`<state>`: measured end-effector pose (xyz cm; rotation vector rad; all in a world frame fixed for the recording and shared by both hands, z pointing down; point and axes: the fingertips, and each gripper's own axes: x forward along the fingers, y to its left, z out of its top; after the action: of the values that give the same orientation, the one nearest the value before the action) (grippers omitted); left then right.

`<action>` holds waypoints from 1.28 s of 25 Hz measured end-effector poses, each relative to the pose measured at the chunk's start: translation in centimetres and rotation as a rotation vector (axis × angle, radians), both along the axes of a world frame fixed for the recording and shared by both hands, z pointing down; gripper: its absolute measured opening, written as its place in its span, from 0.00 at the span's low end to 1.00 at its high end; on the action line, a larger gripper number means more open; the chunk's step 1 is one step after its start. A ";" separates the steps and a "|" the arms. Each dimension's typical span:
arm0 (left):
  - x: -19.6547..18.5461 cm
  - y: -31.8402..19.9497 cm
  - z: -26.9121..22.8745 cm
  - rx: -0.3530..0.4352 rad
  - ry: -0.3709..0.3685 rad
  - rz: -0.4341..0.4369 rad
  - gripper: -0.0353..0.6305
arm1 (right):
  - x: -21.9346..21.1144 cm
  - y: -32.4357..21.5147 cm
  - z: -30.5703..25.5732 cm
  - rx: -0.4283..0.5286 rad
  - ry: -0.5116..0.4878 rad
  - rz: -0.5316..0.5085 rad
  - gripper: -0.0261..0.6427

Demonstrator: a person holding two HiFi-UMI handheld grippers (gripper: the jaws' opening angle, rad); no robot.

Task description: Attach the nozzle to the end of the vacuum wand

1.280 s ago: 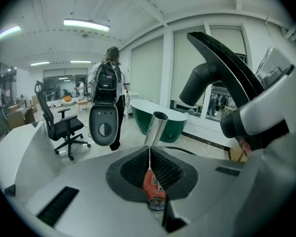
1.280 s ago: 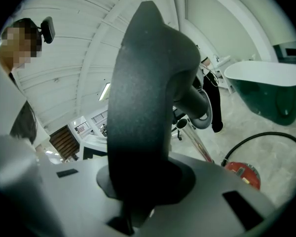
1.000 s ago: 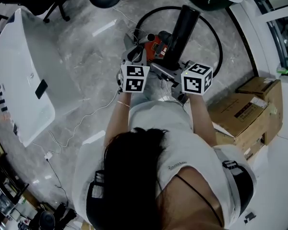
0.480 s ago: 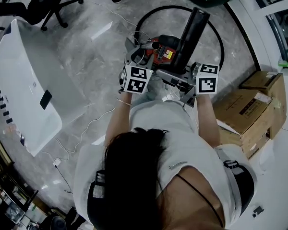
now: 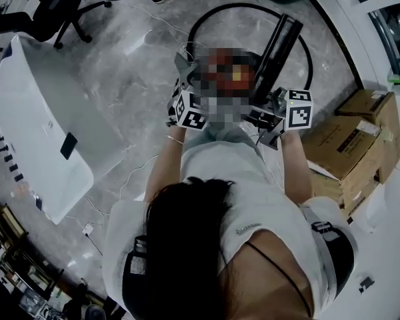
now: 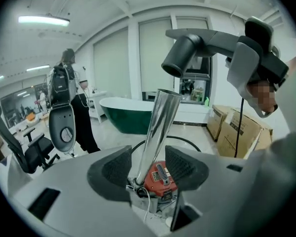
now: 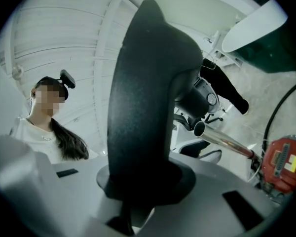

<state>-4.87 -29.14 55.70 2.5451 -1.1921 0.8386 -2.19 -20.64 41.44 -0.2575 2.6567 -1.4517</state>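
1. Tongs, L: just been opening, now released; chrome wand stands btwn pads, untouched.
2. Tongs, R: clenched on black nozzle.
3. Wand axis: rises tilted from red vacuum body on floor, open tip uppermost.
4. Nozzle socket hangs just above tip, slightly right, apart. R hand nearer; likely next: line socket w/ wand axis.

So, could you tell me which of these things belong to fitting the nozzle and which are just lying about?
In the job:
nozzle, clamped in the right gripper
chrome wand
red vacuum body
black hose

Just lying about:
cardboard boxes
white bathtub
green bathtub
office chair
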 end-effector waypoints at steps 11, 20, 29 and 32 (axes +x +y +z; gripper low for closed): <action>1.3 -1.3 1.2 0.019 -0.048 0.070 0.36 | -0.3 0.7 0.1 -0.010 0.046 -0.086 0.15; 2.4 -2.5 1.9 0.074 -0.041 0.098 0.36 | 0.4 0.3 0.2 -0.045 0.038 -0.104 0.15; 3.3 -2.3 2.0 0.052 0.014 0.116 0.29 | 0.8 0.5 1.5 -0.032 0.142 -0.139 0.15; 3.3 -2.3 1.9 0.052 0.032 0.106 0.29 | 1.0 0.6 1.6 -0.030 0.148 -0.148 0.15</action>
<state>-1.54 -31.41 57.61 2.6733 -1.0916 0.7958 -1.16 -20.09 43.06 -0.1807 2.8271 -1.5738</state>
